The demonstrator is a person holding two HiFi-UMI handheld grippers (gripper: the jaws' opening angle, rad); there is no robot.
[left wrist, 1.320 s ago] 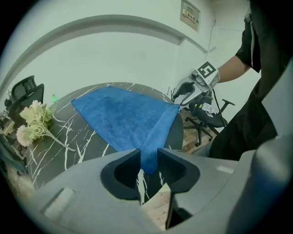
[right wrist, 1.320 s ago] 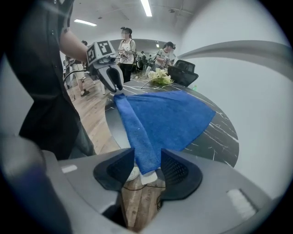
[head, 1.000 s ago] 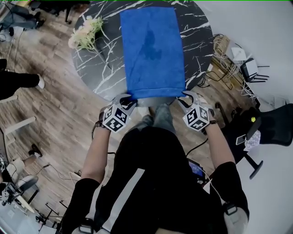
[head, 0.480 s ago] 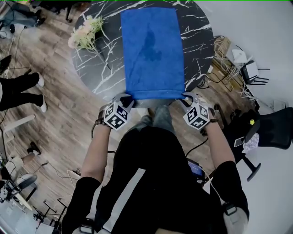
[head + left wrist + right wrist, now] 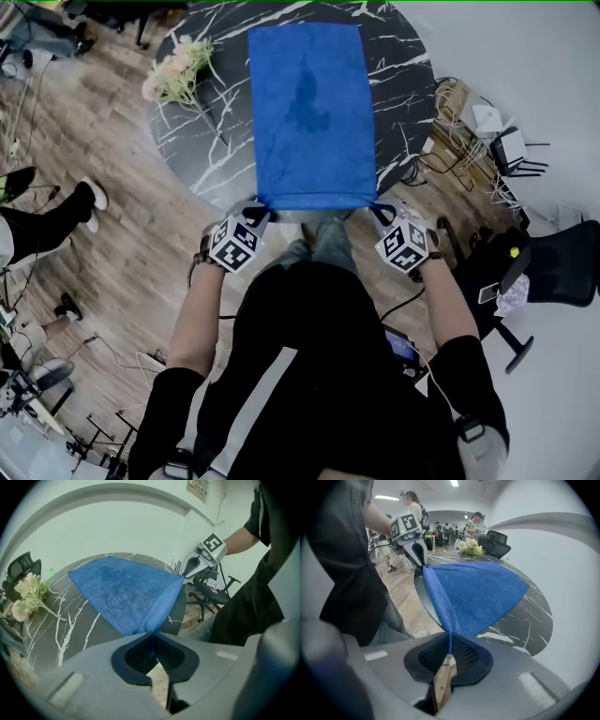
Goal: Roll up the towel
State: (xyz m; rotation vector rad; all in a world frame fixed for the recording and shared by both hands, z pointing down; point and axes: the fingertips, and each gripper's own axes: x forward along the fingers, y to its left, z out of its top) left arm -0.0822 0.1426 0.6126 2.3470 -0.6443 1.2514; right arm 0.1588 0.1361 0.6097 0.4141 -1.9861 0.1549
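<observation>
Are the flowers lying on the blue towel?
No, the flowers lie on the dark table beside the towel, apart from it.

Towel (image 5: pixel 309 112) blue; table (image 5: pixel 208 155) black, white veins; floor (image 5: pixel 122 244) brown wood-grain.

We see round table (image 5: pixel 187 141) at upper middle: black marble top, white veins. Flower bunch (image 5: pixel 173 70) lies at table's left edge. Wood-plank floor (image 5: pixel 103 216) runs left of table; pale smooth floor (image 5: pixel 534 47) takes over on right. Cable tangle (image 5: pixel 455 98) and white box (image 5: pixel 487 114) sit on pale floor near table's right edge. Black office chair (image 5: pixel 562 258) stands further right. In left gripper view we note plain white wall (image 5: pixel 117 522) with small sign (image 5: pixel 198 485). In right gripper view we note ceiling strip light (image 5: pixel 454 483) glowing, people (image 5: pixel 440 527) far behind.
</observation>
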